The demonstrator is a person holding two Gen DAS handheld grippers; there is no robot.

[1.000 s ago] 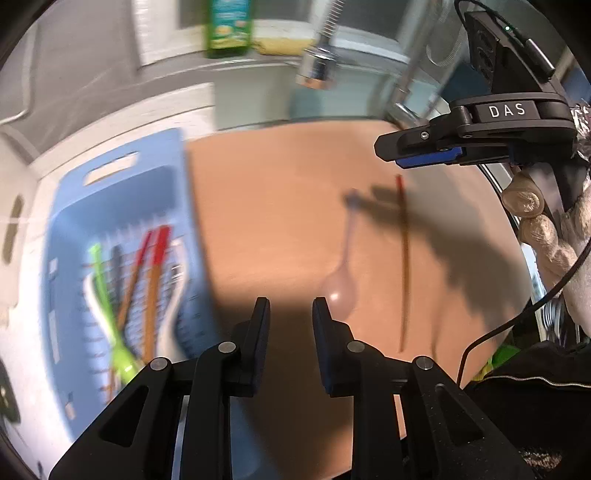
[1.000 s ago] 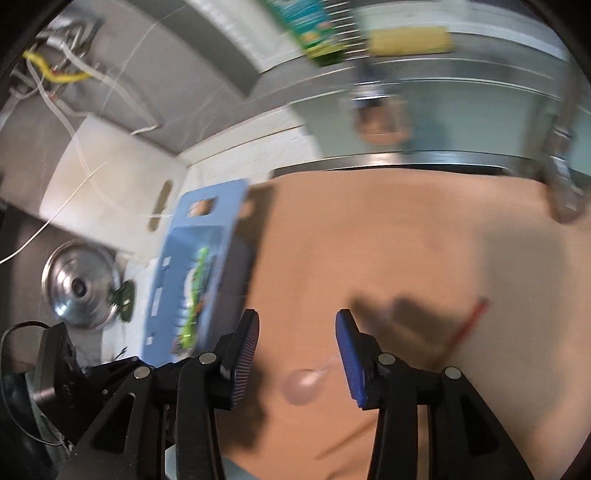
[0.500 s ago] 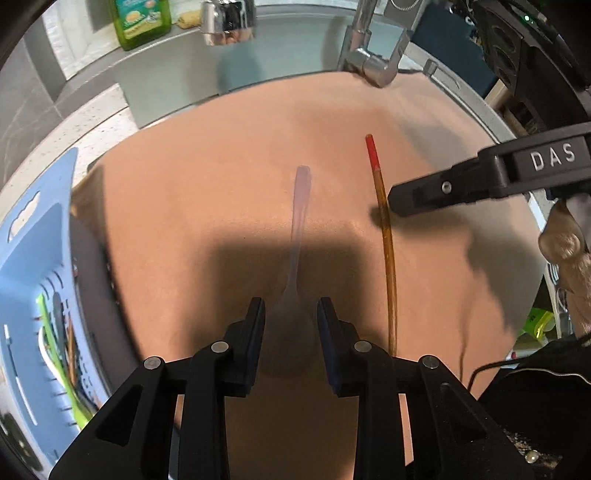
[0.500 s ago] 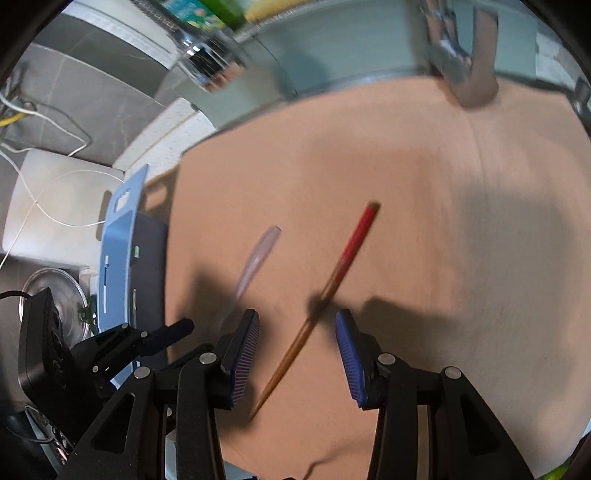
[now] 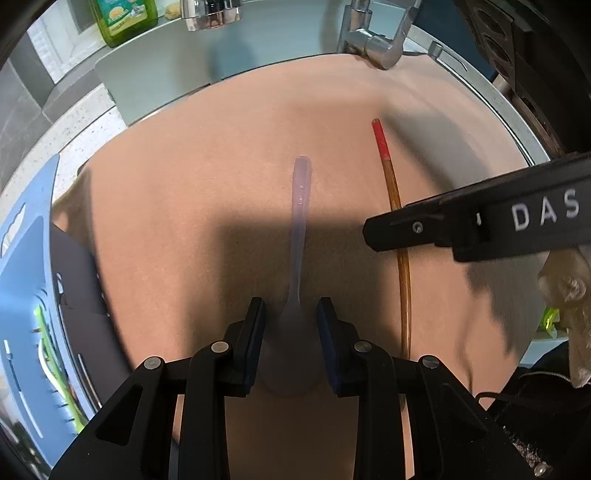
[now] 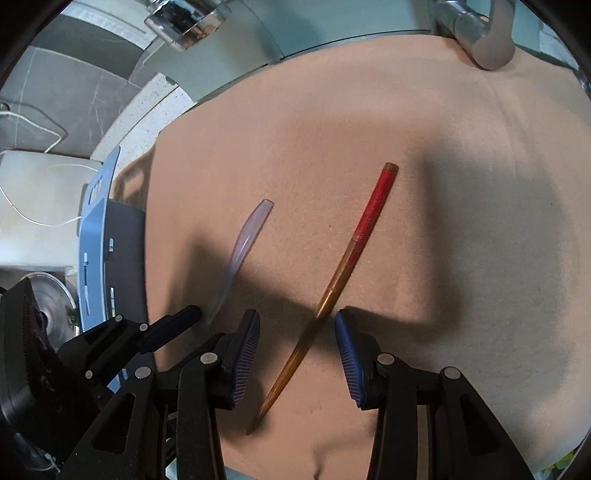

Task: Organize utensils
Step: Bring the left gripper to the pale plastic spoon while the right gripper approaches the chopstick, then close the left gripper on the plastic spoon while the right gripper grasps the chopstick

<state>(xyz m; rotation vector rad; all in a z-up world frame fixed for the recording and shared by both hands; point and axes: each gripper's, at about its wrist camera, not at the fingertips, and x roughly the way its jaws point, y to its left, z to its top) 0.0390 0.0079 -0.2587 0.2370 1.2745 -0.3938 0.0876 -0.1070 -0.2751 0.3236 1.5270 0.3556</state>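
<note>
A clear plastic spoon [image 5: 300, 221] lies on the tan cloth [image 5: 177, 177], its handle pointing away. My left gripper [image 5: 291, 310] points down over it and stands open, its fingers on either side of the spoon's bowl, low over the cloth. To the right lies a wooden chopstick with a red end [image 5: 391, 192]. In the right wrist view the chopstick [image 6: 347, 258] runs slantwise between the fingers of my open right gripper [image 6: 297, 325], with a gap on each side. The spoon [image 6: 243, 243] lies to its left, where the left gripper [image 6: 184, 319] shows.
A blue slotted basket [image 5: 26, 280] holding green and white utensils stands at the cloth's left edge. Behind the cloth are a sink, a chrome tap [image 5: 373, 44] and a green bottle [image 5: 125, 18]. A pot lid [image 6: 48, 314] lies far left. A hand [image 5: 565, 295] shows at right.
Both grippers have sunk toward the cloth. The left came to straddle the spoon's bowl, the right to straddle the chopstick. The basket has slid toward the left edge of both views.
</note>
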